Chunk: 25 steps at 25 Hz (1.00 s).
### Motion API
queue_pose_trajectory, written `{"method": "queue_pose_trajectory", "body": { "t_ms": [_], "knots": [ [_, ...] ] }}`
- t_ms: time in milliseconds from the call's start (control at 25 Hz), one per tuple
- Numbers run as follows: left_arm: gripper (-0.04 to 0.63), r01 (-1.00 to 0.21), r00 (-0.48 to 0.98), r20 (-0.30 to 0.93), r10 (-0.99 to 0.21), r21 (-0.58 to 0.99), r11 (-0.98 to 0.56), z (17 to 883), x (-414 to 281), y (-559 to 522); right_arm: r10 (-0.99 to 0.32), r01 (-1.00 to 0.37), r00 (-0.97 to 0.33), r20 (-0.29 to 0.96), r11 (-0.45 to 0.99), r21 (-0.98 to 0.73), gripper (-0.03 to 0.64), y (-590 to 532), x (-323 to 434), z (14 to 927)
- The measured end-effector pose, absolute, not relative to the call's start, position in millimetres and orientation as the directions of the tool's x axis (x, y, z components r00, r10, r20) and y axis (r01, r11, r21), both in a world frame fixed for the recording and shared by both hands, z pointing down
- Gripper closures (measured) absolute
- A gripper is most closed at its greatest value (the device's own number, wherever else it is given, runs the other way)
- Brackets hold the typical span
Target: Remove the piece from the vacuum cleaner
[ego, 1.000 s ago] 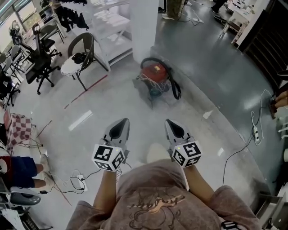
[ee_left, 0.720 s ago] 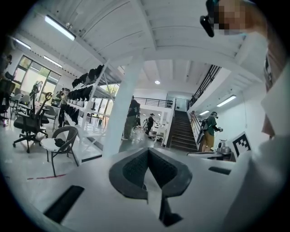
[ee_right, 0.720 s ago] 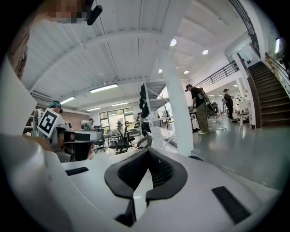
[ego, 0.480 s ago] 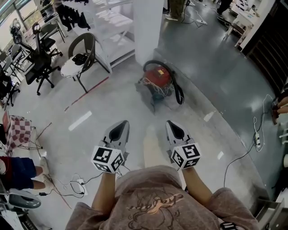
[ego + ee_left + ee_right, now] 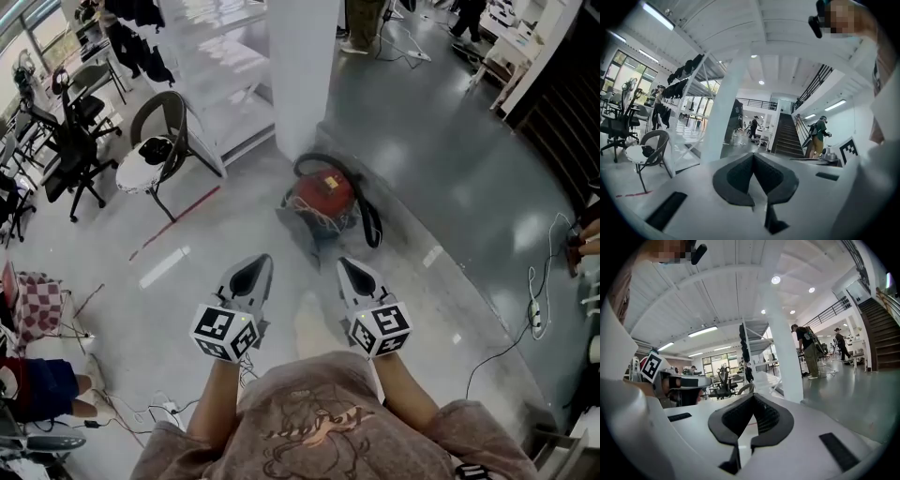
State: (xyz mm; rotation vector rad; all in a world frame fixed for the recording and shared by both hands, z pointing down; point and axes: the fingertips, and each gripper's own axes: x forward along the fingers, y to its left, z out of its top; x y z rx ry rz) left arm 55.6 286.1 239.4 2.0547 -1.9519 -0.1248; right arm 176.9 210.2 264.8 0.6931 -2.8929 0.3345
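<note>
Glossy grey floor [image 5: 450, 159], white pillar [image 5: 302, 66] ahead; my left gripper [image 5: 251, 269] and right gripper [image 5: 354, 272] are pinched shut, empty; the red vacuum cleaner [image 5: 323, 192] sits at the pillar's foot, ahead of my tips; its long axis I cannot tell.

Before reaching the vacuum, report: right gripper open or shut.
Shut. The right gripper has its jaws together at the tips, nothing between them.

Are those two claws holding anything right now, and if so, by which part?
Nothing is held. The left claw and the right claw are both shut and empty, well short of the vacuum cleaner ahead.
</note>
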Motion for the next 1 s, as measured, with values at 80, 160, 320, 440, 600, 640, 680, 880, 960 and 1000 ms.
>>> {"method": "queue_pose_trajectory", "body": {
  "t_ms": [80, 160, 320, 440, 600, 640, 680, 880, 960, 1000],
  "knots": [
    [0.594, -0.959, 0.076, 0.148, -0.986, 0.281, -0.032, 235.2, 44.4, 260.8, -0.421, -0.457, -0.884, 0.205, 0.871, -0.180, 0.623, 186.3, 165.4, 263.0],
    [0.592, -0.957, 0.078, 0.150, -0.986, 0.287, -0.032, 231.5, 32.9, 235.0, -0.413, -0.450, -0.886, 0.213, 0.876, -0.173, 0.623, 161.4, 154.7, 261.2],
    [0.594, -0.952, 0.093, 0.147, -0.985, 0.304, -0.044, 227.2, 13.9, 185.3, -0.411, -0.451, -0.884, 0.224, 0.875, -0.175, 0.623, 110.4, 137.3, 259.8],
    [0.594, -0.961, 0.067, 0.170, -0.983, 0.276, -0.018, 230.4, -1.3, 152.4, -0.412, -0.455, -0.882, 0.226, 0.871, -0.187, 0.623, 74.3, 128.6, 261.7],
    [0.594, -0.958, 0.039, 0.152, -0.988, 0.288, 0.006, 226.0, -15.5, 120.4, -0.399, -0.442, -0.889, 0.226, 0.875, -0.195, 0.623, 42.0, 117.7, 262.7],
    [0.594, -0.958, 0.037, 0.145, -0.989, 0.287, 0.007, 224.5, -18.7, 113.9, -0.392, -0.435, -0.892, 0.224, 0.879, -0.197, 0.623, 36.6, 112.9, 262.7],
    [0.594, -0.958, 0.034, 0.141, -0.989, 0.286, 0.008, 223.5, -22.0, 107.9, -0.385, -0.428, -0.896, 0.222, 0.882, -0.198, 0.623, 31.8, 108.1, 262.7],
    [0.594, -0.958, 0.045, 0.134, -0.990, 0.286, -0.005, 221.9, -34.2, 86.3, -0.388, -0.429, -0.896, 0.216, 0.881, -0.198, 0.623, 15.7, 93.7, 260.7],
    [0.594, -0.956, 0.070, 0.128, -0.989, 0.292, -0.030, 220.9, -38.7, 79.3, -0.402, -0.442, -0.891, 0.211, 0.875, -0.199, 0.623, 10.1, 88.8, 258.4],
    [0.594, -0.953, 0.085, 0.122, -0.989, 0.300, -0.045, 219.8, -40.8, 76.4, -0.410, -0.449, -0.888, 0.210, 0.871, -0.199, 0.622, 7.7, 86.4, 257.2]
  ]
}}
